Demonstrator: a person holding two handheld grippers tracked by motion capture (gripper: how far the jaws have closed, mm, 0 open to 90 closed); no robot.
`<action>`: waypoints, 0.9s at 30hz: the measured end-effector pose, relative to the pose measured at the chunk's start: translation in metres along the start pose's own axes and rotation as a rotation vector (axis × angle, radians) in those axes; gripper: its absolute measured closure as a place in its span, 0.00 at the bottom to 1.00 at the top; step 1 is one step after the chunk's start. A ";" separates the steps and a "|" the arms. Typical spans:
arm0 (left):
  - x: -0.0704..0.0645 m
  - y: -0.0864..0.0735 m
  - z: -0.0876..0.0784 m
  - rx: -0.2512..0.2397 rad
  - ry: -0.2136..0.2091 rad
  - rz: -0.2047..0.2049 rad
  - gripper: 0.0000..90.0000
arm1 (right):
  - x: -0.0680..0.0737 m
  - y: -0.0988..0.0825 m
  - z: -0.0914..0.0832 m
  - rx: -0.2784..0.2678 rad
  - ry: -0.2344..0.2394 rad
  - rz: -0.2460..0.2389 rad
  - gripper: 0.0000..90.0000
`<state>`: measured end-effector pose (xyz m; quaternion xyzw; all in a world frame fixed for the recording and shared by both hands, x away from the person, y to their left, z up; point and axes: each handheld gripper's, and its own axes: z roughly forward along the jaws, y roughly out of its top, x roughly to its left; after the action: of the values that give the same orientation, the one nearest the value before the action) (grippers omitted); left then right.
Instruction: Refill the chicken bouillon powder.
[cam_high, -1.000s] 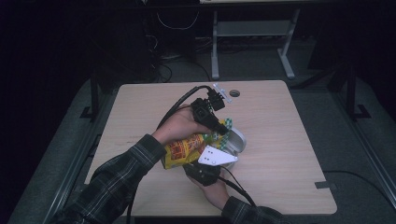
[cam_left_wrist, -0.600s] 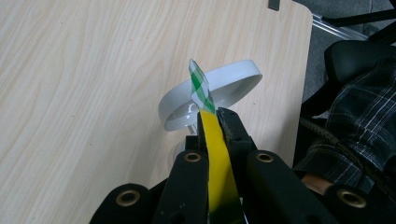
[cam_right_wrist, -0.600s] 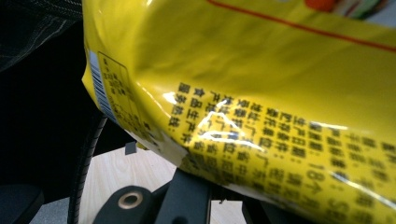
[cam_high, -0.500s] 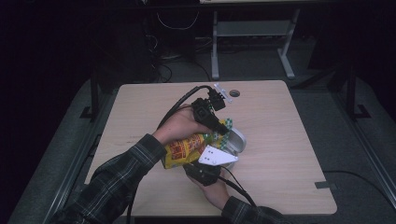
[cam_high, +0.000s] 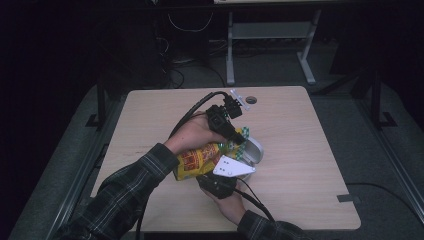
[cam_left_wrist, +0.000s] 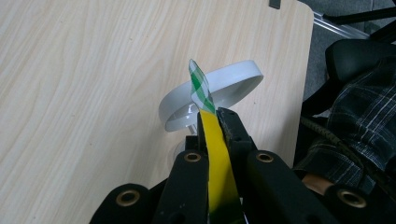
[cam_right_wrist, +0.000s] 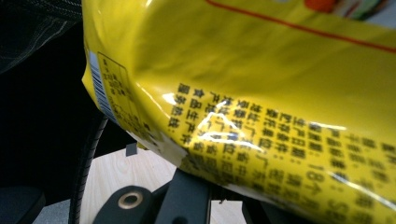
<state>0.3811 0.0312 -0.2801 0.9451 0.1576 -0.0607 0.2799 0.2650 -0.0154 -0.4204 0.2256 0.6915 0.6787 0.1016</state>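
Your left gripper is clamped on the yellow bag's green-checked top edge directly above the white bowl on the counter, while your right gripper pinches its lower end.

In the high view, the lower end of the bag is covered by the left hand and by the grey plate of the right gripper, whose jaws are hidden beneath that plate. The bowl is partly screened by the bag's green-checked top and the left gripper. In the left gripper view, the bag is seen edge-on, so its print cannot be read, and the bowl's base is blocked by the jaws. In the right gripper view, the bag is cut off by the top and right edges, its small print is blurred, and the jaw tips are lost behind it.
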 end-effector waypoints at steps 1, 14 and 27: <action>0.000 0.000 0.000 -0.002 -0.001 -0.002 0.99 | 0.000 0.000 0.000 0.000 0.000 -0.001 1.00; 0.000 0.001 0.000 0.012 -0.001 0.002 0.99 | 0.000 0.001 0.000 -0.003 0.001 0.000 1.00; -0.001 0.003 0.000 0.012 0.007 0.003 0.99 | 0.000 0.001 -0.001 -0.008 0.003 0.010 1.00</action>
<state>0.3808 0.0286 -0.2786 0.9472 0.1570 -0.0578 0.2736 0.2650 -0.0160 -0.4191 0.2275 0.6879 0.6823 0.0978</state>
